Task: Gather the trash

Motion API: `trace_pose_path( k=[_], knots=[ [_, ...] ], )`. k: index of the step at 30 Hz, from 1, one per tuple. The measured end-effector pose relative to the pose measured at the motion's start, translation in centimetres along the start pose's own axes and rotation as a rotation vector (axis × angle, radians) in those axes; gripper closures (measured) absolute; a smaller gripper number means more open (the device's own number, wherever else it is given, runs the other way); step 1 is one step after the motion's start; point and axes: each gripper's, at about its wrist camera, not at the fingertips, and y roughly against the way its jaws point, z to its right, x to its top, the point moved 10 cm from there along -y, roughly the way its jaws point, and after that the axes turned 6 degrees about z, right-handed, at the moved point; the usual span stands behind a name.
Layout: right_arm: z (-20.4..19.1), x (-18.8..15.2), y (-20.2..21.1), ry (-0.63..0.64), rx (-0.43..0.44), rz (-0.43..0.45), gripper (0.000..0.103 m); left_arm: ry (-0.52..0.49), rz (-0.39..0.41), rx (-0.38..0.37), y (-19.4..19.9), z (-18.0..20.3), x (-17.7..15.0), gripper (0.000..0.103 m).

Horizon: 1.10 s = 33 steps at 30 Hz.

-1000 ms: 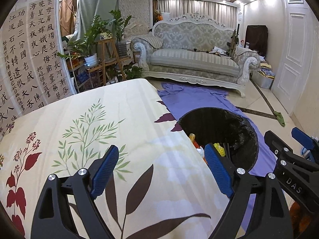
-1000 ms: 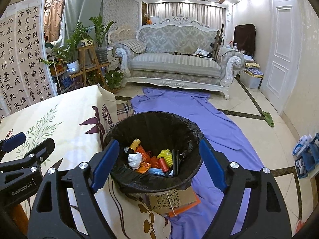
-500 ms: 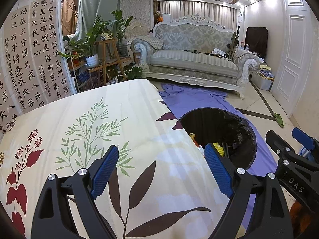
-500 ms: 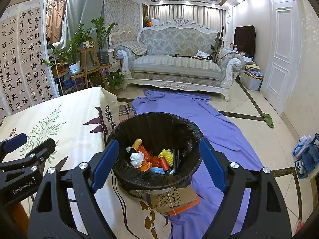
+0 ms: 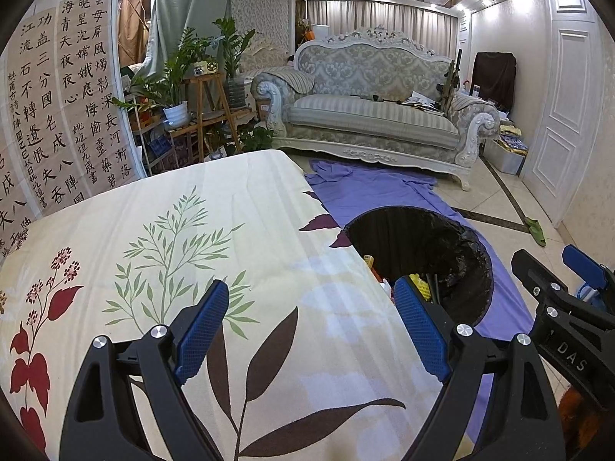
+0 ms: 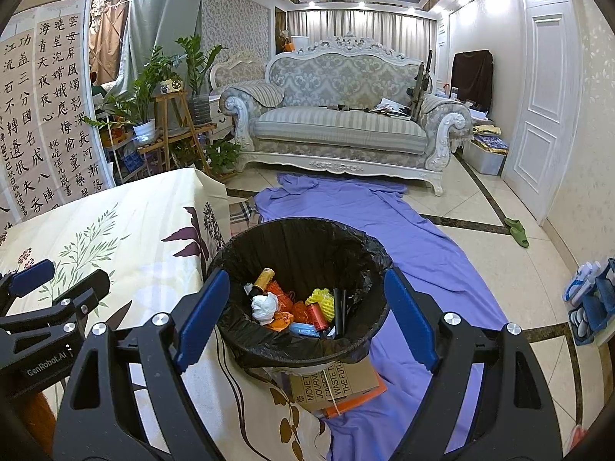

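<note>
Blue-padded and spread wide with nothing between its jaws, the right gripper (image 6: 300, 315) hangs low in the frame above the trash bin (image 6: 303, 345); the left gripper (image 5: 311, 326), equally parted and empty, sits at the bottom of its own view over the floral tablecloth (image 5: 153, 238). Inside the bin's black liner (image 6: 357, 246) lie the collected pieces: a crumpled white tissue (image 6: 264, 306), orange wrappers (image 6: 282, 299), a yellow foam net (image 6: 323, 299), a small red can (image 6: 316, 311). All look light and crushable, easy to pinch anywhere, and the thin liner is probably slippery and best taken at its folded rim. Under the bin rests a cardboard box (image 6: 334, 382) on a purple sheet (image 6: 384, 230) spread over glossy tile. Beyond, centre frame, stands an ornate sofa (image 6: 338, 123), with potted plants (image 6: 150, 88) and a calligraphy screen (image 6: 42, 115) at left.
</note>
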Motion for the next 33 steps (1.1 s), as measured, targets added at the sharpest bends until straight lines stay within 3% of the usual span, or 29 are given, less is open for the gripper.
trace_pose_path(
  k=[33],
  knots=[
    [-0.18, -0.1, 0.26, 0.001, 0.0, 0.0, 0.022, -0.011, 0.01, -0.009, 0.04, 0.28, 0.23, 0.018]
  ],
)
